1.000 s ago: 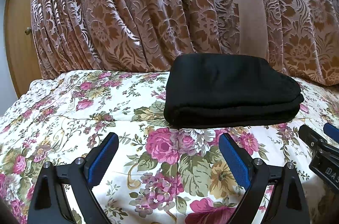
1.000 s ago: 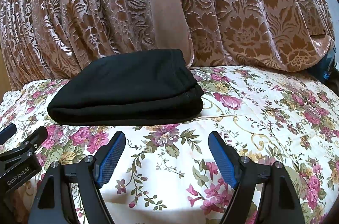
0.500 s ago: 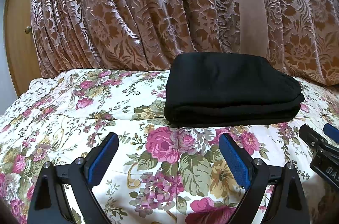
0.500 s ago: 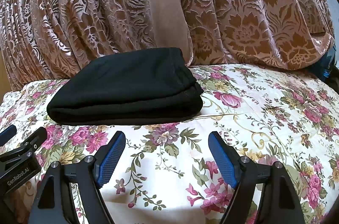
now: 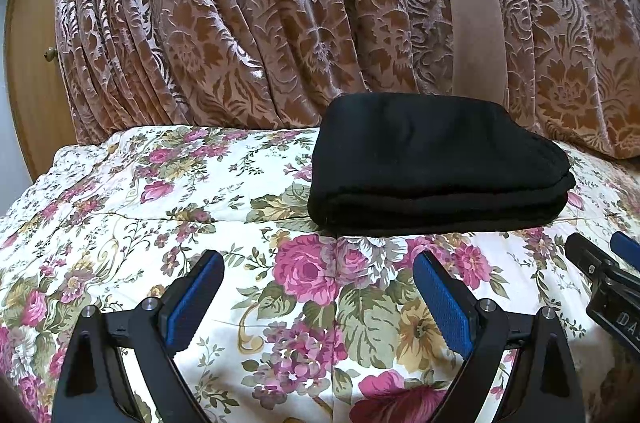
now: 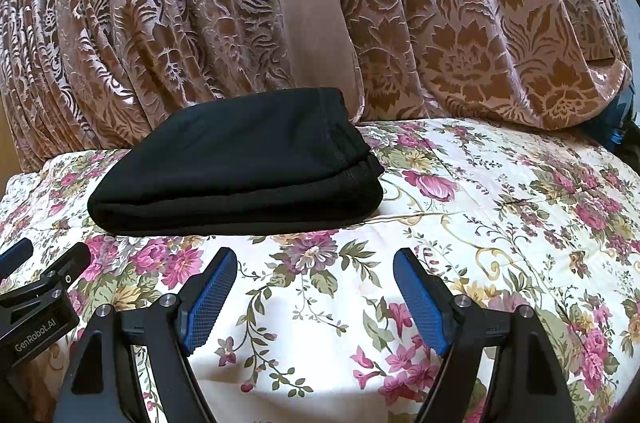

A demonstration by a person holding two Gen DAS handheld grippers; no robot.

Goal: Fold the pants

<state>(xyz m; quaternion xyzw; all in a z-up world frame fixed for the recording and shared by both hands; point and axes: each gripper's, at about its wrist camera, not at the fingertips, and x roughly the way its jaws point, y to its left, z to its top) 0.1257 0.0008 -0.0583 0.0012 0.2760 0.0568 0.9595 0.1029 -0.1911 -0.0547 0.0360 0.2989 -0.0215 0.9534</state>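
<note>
Nearest: left gripper (image 5: 316, 281) and right gripper (image 6: 314, 277) hover low over the floral bedspread (image 5: 168, 215), jaws spread wide, nothing between the pads. Neither has shifted noticeably over the last second. Beyond them the black pants (image 5: 436, 167) lie as a compact folded stack, untouched, near the patterned curtain (image 5: 248, 23). Judgement: folding looks complete; the grippers look idle.

You see the pants (image 5: 436, 163) as matt black knit cloth on a smooth printed cotton-like bedspread (image 5: 160, 207). The curtain (image 5: 248, 23) looks velvety with sheen. Your left gripper (image 5: 316, 297) and right gripper (image 6: 314, 297) show matt black plastic and textured blue pads (image 6: 210, 303).
</note>
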